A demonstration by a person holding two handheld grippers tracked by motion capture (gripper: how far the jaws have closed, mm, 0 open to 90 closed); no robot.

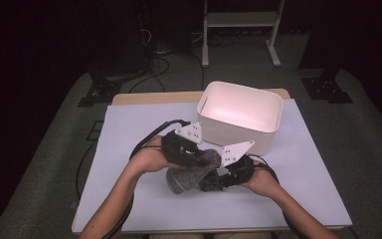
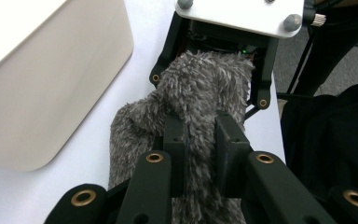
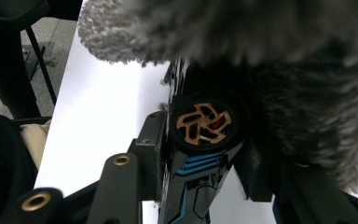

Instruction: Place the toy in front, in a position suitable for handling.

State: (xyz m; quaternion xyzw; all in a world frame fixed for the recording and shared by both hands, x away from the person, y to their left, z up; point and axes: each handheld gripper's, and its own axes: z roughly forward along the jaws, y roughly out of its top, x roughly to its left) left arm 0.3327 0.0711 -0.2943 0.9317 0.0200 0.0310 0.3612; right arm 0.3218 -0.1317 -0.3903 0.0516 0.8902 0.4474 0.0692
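Grey fuzzy cover (image 2: 191, 107) clamped in left hand-held gripper (image 2: 200, 140); right hand-held gripper (image 3: 205, 154) grips black device (image 3: 200, 140), apparently.

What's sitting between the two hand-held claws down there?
A fuzzy grey cover bridges them in the high view: the left gripper pinches its fabric, while the right gripper clamps a black blue-striped object beneath it.

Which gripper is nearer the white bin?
Left. The left gripper, shut on the grey furry cover, sits just before the white bin; the right gripper sits farther toward the person.
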